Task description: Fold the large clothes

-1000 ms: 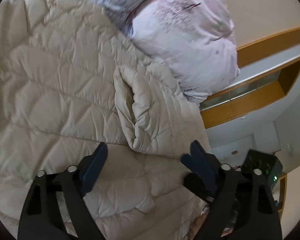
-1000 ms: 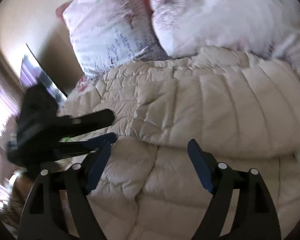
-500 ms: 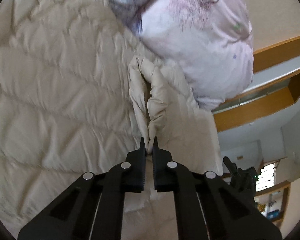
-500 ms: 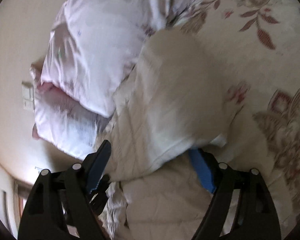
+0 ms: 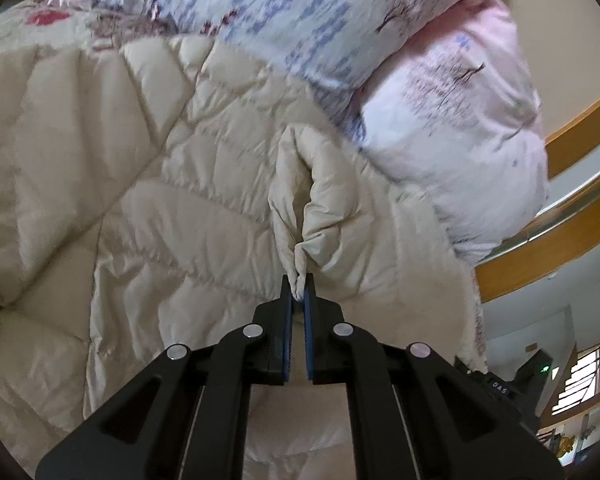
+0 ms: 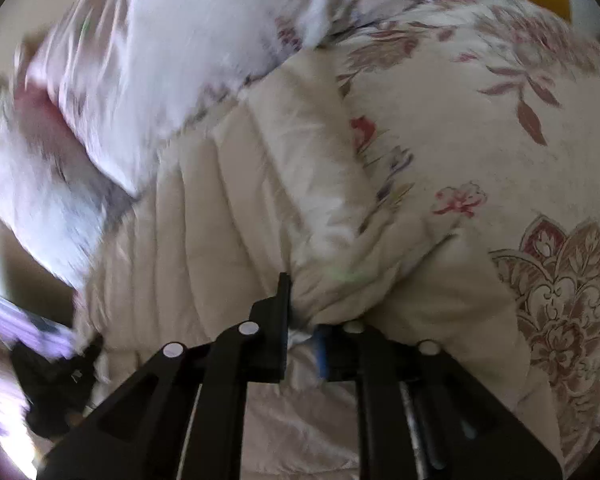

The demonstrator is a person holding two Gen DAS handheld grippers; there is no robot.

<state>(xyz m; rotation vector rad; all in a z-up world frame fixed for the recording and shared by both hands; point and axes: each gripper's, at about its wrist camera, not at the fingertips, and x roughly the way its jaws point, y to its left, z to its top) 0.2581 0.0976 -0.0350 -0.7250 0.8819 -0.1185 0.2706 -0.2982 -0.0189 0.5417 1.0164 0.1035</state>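
A large cream quilted down coat (image 5: 148,200) lies spread over a bed. My left gripper (image 5: 298,292) is shut on a pinched fold of the coat's edge (image 5: 300,240), which stands up in a ridge in front of the fingers. In the right wrist view the same coat (image 6: 228,216) fills the middle. My right gripper (image 6: 304,320) is shut on a bunched edge of the coat, and cloth hides the right finger's tip. The right view is motion-blurred.
Pale pink and white printed pillows (image 5: 440,92) lie against the coat's far edge, and also show in the right wrist view (image 6: 148,64). A floral bedspread (image 6: 500,120) covers the bed at right. A wooden headboard shelf (image 5: 548,240) stands at right. The other gripper's black body (image 6: 56,388) shows at lower left.
Both grippers went from open to shut on the coat. The left closed first on the fold and has lifted it slightly; the right has since closed on its edge.
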